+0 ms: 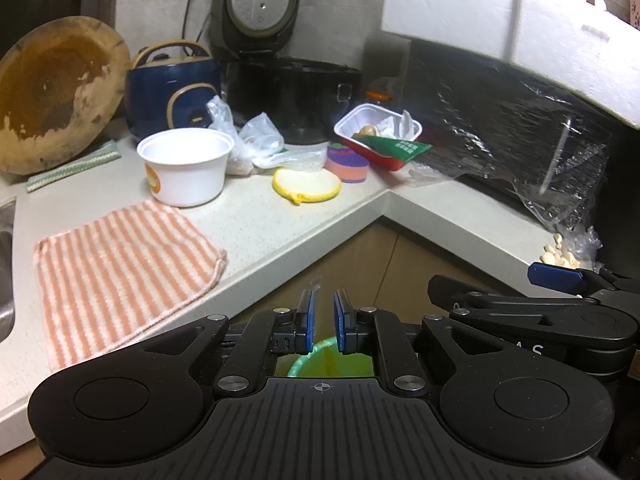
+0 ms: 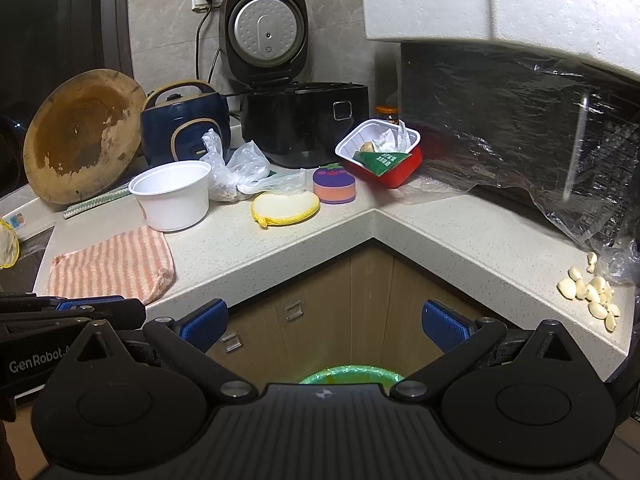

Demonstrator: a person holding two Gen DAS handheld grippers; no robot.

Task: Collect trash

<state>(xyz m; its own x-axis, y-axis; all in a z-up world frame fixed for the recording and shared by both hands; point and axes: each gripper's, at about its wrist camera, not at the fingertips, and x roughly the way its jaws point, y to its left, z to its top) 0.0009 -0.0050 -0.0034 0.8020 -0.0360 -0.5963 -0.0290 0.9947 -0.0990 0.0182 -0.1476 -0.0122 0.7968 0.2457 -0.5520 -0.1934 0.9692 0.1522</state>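
Trash waits along the back of the L-shaped tabletop (image 2: 280,248): a white disposable bowl (image 2: 172,194), crumpled clear plastic bags (image 2: 236,172) just behind it, and a red tray (image 2: 384,152) stuffed with wrappers near the inner corner. Both grippers hang off the tabletop's front edge above a bin lined in green (image 2: 352,376); the left gripper (image 1: 323,320) has its fingers clenched with nothing visible between them. The right gripper (image 2: 324,324) has its fingers released, spread wide and empty.
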